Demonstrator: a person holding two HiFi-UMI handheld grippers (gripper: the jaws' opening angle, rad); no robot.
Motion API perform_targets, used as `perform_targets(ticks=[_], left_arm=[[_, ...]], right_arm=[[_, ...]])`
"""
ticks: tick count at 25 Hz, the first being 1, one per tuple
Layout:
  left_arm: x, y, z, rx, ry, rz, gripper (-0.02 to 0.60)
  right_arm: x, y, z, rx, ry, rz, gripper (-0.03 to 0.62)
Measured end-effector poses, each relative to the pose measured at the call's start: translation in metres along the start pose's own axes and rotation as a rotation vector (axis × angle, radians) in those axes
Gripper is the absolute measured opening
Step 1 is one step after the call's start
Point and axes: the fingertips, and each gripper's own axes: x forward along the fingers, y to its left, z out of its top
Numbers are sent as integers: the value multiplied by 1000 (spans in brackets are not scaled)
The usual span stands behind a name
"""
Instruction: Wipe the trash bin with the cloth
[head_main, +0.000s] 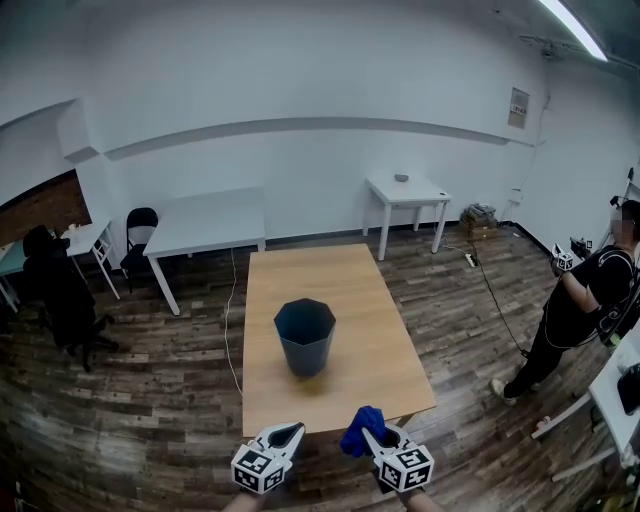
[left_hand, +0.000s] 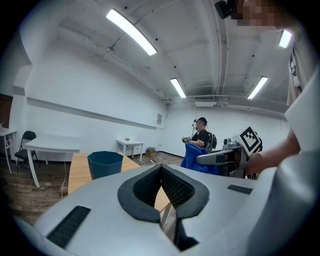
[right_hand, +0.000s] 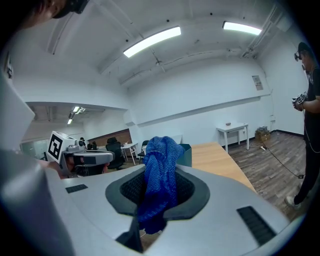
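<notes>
Two tools: a person holds one hand-held gripper in each hand. Both show low in the head view, at the near edge of the table, and point toward it.

Left hand-held gripper (head_main: 289, 431): its jaws are pressed together and nothing is between them. It holds nothing.

Trash bin: a dark teal plastic trash bin (head_main: 305, 336) with an angular open rim stands upright around the middle of a light wooden tabletop (head_main: 300, 275). It is well apart from both tools and nothing touches it. From above its inside looks dark, and I cannot tell if it holds anything.

Cloth: a blue knitted cloth (right_hand: 159, 167) is bunched into a loose twist. It rises above the right tool's jaws, and a short tail hangs beneath them. It is held in the air near the tabletop's near edge, nowhere close to the bin.

Right hand-held gripper (head_main: 372, 433): its jaws are pinching the blue knitted cloth, gripping the fabric at its middle.

Far right: a person in dark clothes (head_main: 580, 300) stands on the wooden floor, well away from the tabletop.

Done so far: the cloth is gripped and ready for wiping.

Left to do: by my reading, nearly everything. The cloth has yet to reach the bin, so no wiping of the rim or walls shows. The empty left tool would likely be needed to steady the bin, since a light bin may slide or tip under rubbing.
</notes>
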Motion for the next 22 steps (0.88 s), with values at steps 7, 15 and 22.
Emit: perform_targets(ticks=[7, 15, 22], left_arm=[[14, 27, 10, 11, -13, -26, 14], [26, 48, 9, 4, -12, -52, 15], [49, 69, 8, 8, 11, -56, 15]], right_arm=[[28, 1, 10, -12, -8, -14, 86], [56, -8, 15, -11, -1, -32, 86], [86, -20, 12, -5, 19, -18, 86]])
